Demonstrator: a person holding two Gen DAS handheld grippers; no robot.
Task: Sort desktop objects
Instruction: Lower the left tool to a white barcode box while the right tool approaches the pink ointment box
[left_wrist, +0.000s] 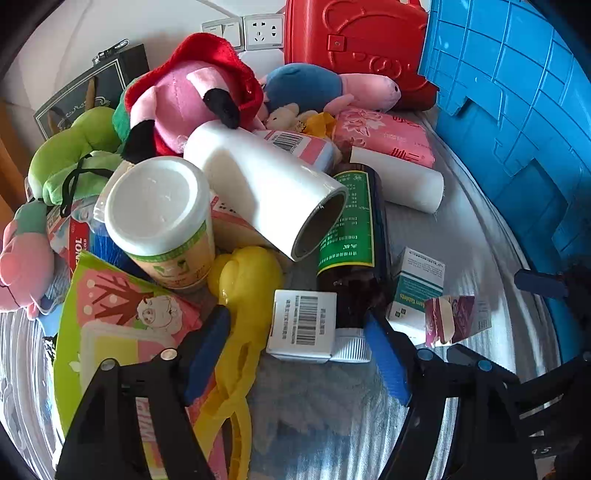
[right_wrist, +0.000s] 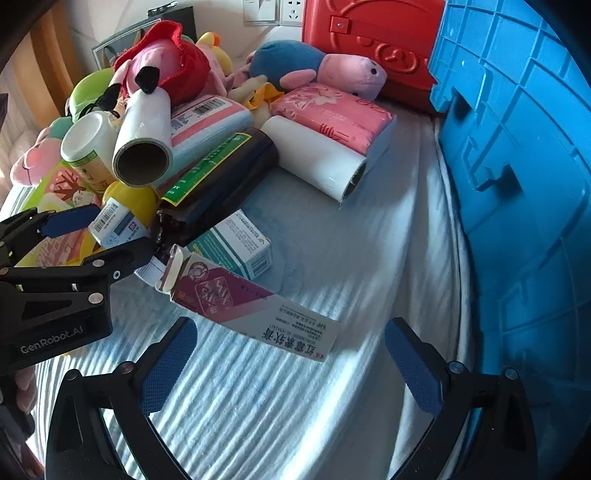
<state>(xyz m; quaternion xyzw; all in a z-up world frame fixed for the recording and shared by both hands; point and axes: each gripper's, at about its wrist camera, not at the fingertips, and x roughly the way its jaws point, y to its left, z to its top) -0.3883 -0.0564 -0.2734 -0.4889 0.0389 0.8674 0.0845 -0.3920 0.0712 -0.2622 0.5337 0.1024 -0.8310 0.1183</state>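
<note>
My left gripper (left_wrist: 295, 358) hangs open over the front of a pile on a striped cloth. A small white barcode box (left_wrist: 303, 325) and the white cap (left_wrist: 351, 349) of a dark brown bottle with a green label (left_wrist: 351, 236) lie between its blue pads, with a gap on the left side. In the right wrist view this left gripper (right_wrist: 118, 230) straddles the same small box (right_wrist: 114, 221). My right gripper (right_wrist: 291, 369) is open and holds nothing. Just ahead of it lies a maroon and white carton (right_wrist: 255, 314), with a teal medicine box (right_wrist: 236, 240) behind.
A blue crate (right_wrist: 517, 184) walls the right side, with a red case (right_wrist: 369, 40) at the back. The pile holds two white rolls (left_wrist: 266, 184) (right_wrist: 317, 158), a paper cup (left_wrist: 159, 218), a yellow plastic toy (left_wrist: 243, 280), a pink tissue pack (right_wrist: 332, 110) and several plush toys (left_wrist: 192, 96).
</note>
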